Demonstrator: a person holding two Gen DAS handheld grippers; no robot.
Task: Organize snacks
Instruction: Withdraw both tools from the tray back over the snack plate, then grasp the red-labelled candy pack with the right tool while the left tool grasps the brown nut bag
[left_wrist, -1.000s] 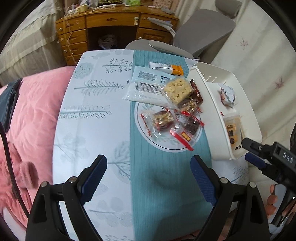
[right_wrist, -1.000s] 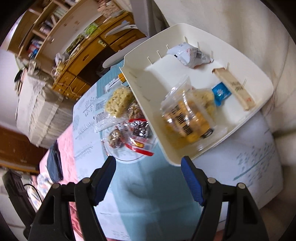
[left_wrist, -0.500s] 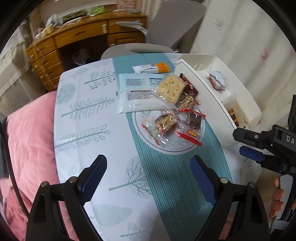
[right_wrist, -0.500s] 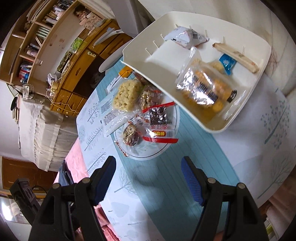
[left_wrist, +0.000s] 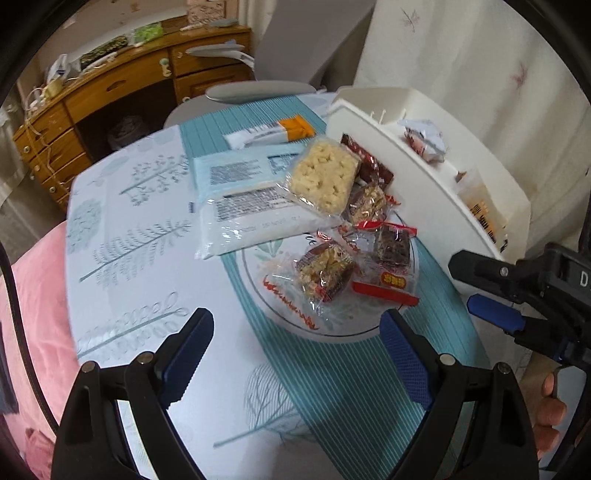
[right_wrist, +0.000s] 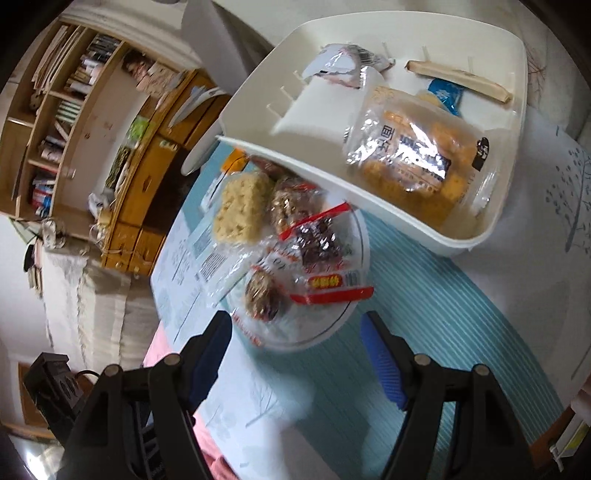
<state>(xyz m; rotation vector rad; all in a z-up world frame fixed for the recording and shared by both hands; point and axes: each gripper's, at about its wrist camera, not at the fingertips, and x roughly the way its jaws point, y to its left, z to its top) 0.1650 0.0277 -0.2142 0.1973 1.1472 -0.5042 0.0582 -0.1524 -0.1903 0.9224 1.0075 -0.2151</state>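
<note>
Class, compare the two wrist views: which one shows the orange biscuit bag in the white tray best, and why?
The right wrist view: the biscuit bag lies in full sight inside the tray, label and contents visible. In the left wrist view the tray wall hides most of the bag; only an orange strip shows.

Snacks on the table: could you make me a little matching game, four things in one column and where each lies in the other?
Things:
1. puffed rice square
2. clear tub of orange crackers
3. orange-ended tube
4. nut cluster in clear wrapper

Places:
A. inside the white bin
B. on the round plate
C. on the far part of the teal runner
D. resting on the flat white packets

Pairs: 1-D, 2-A, 3-C, 4-B
</note>
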